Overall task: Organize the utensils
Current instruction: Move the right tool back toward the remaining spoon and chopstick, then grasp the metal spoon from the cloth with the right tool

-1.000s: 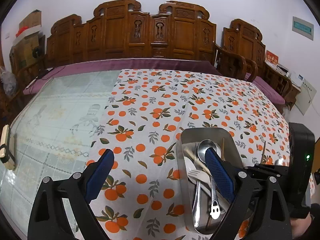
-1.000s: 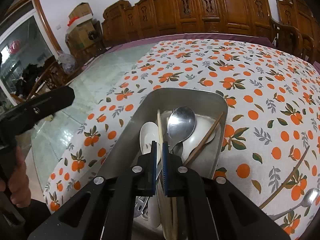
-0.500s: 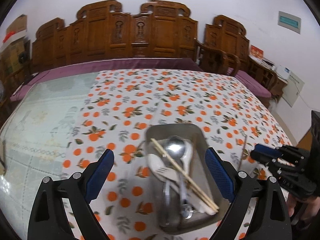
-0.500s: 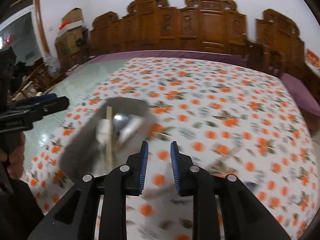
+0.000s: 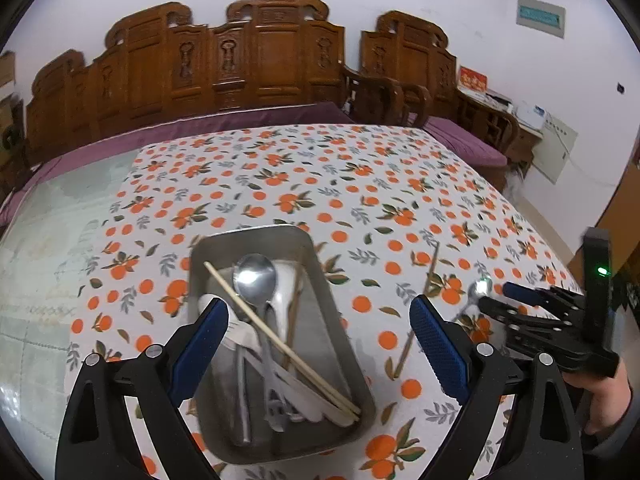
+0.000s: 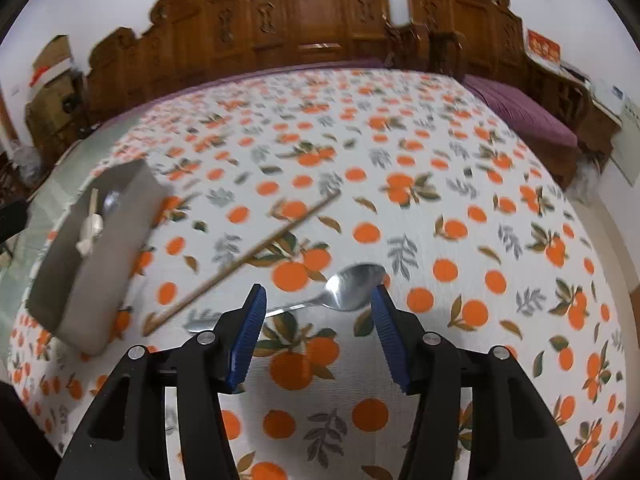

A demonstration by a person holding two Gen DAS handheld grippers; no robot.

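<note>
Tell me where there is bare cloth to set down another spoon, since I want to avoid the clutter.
The far half of the tablecloth, between the metal tray and the wooden chairs, lies bare. Cloth right of the loose spoon is bare too. It is crowded inside the tray and between it, the loose chopstick and that spoon.

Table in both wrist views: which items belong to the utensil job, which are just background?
Job items:
- metal tray holding spoons and chopsticks
- loose spoon on the cloth
- loose chopstick on the cloth

Background:
- orange-print tablecloth
- carved wooden chairs
- purple cushion
</note>
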